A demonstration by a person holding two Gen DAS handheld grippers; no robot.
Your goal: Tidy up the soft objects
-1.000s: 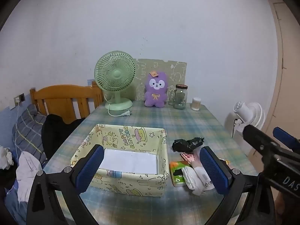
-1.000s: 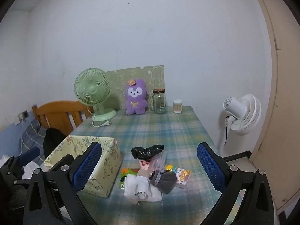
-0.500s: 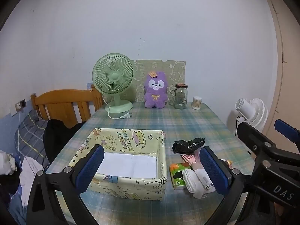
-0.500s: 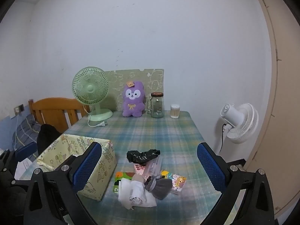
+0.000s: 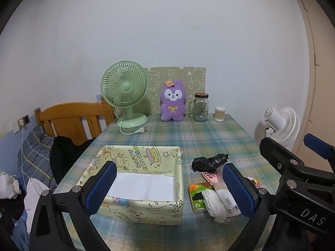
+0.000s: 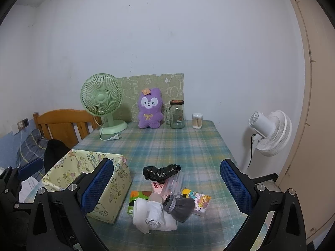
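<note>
The right gripper (image 6: 166,188) is spread wide with nothing between its blue pads (image 6: 235,188), above a plaid-covered table (image 6: 188,146). Below it lies a pile: black plastic bag (image 6: 160,172), white cloth (image 6: 152,214), grey pouch (image 6: 181,207). A yellow patterned box (image 6: 113,190) stands just left. A purple plush (image 6: 149,108) sits upright at the far edge.
</note>
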